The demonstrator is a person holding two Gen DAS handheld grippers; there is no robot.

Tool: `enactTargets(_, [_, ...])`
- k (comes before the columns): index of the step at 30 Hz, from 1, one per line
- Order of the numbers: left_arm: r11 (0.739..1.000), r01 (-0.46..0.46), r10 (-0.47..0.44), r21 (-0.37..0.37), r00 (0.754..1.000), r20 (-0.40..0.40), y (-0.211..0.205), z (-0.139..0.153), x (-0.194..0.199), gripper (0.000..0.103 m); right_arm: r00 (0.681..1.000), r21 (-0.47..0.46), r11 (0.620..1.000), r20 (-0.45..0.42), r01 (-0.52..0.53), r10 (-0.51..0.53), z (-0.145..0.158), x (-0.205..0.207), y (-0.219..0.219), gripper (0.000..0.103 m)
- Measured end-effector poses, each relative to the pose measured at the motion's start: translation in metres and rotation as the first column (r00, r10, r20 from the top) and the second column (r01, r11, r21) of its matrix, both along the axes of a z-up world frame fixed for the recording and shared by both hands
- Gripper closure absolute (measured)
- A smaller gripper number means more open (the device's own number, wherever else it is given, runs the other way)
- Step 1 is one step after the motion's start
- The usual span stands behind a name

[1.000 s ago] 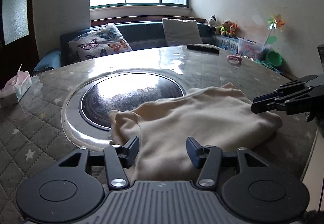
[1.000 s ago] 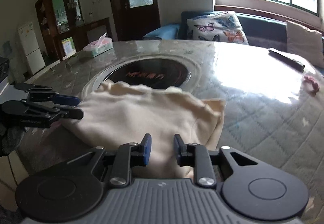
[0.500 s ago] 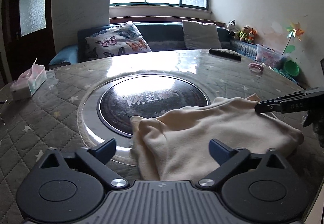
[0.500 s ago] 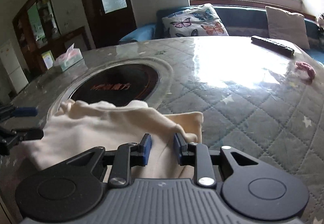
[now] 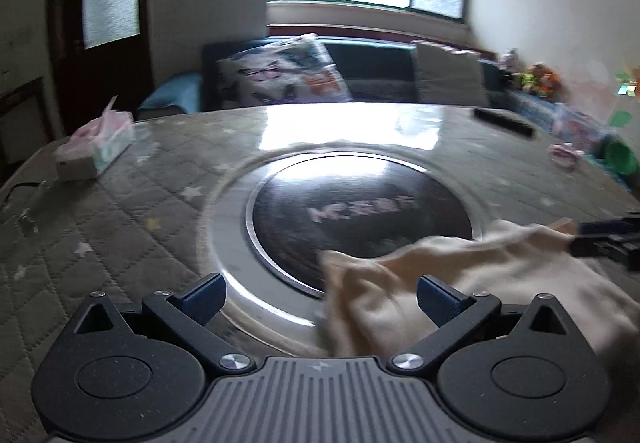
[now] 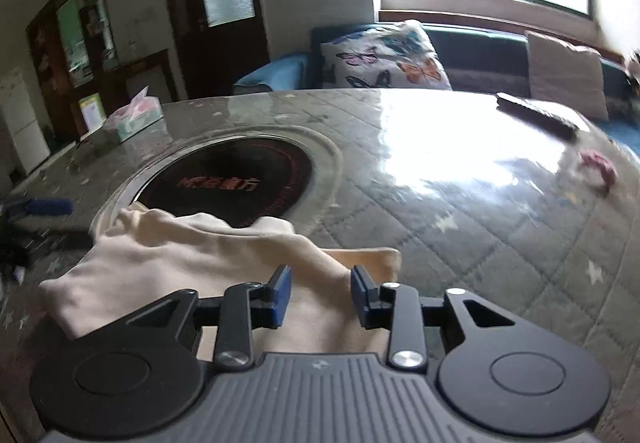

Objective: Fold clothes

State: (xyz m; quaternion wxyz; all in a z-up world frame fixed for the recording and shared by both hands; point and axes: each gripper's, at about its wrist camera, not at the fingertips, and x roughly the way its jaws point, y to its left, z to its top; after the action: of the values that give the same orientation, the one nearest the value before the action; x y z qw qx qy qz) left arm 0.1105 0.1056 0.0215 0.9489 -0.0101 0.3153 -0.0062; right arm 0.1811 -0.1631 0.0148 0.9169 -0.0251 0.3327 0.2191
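A folded cream garment [image 5: 472,283] lies on the round quilted table, partly over the rim of the dark glass hob [image 5: 360,211]. It also shows in the right wrist view [image 6: 192,263]. My left gripper [image 5: 320,297] is wide open and empty, at the garment's left edge. My right gripper [image 6: 320,295] is partly open over the garment's near right corner, holding nothing. The right gripper's fingers [image 5: 604,239] show at the garment's far right in the left wrist view. The left gripper's fingers [image 6: 44,209] show at the left in the right wrist view.
A tissue box [image 5: 96,151] stands at the table's left. A black remote [image 6: 536,115] and a pink item [image 6: 598,167] lie at the far right. A sofa with a butterfly cushion [image 6: 384,59] runs behind the table under the window.
My left gripper opened wide and drew back to the left off the garment. My right gripper opened a little. The garment stays folded on the table.
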Motion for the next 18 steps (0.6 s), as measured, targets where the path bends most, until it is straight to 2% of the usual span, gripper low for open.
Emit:
enactTargets(1, [1.000, -0.021, 0.021, 0.013, 1.000, -0.006, 0.001, -0.001, 0.005, 0.000, 1.000, -0.004, 1.000, 0.007, -0.007, 0.007, 0.001, 0.000, 0.003, 0.057])
enactTargets(4, [0.998, -0.048, 0.049, 0.028, 0.998, -0.034, 0.006, -0.006, 0.016, 0.000, 1.000, -0.018, 1.000, 0.014, -0.013, 0.013, 0.001, 0.002, 0.009, 0.056])
enactTargets(10, [0.993, -0.058, 0.065, 0.099, 0.995, -0.078, 0.006, -0.021, 0.030, 0.000, 1.000, -0.031, 1.000, -0.009, -0.006, 0.006, -0.006, 0.011, 0.011, 0.055])
enactTargets(14, [0.995, -0.064, 0.069, 0.080, 0.995, -0.070, 0.012, -0.019, 0.030, 0.000, 0.999, -0.056, 0.998, -0.032, 0.028, -0.030, -0.010, 0.017, 0.010, 0.055])
enactTargets(18, [0.997, -0.060, 0.063, 0.049, 0.996, -0.058, 0.013, -0.012, 0.027, 0.000, 1.000, -0.047, 0.999, -0.010, 0.023, -0.024, -0.002, 0.016, 0.010, 0.054])
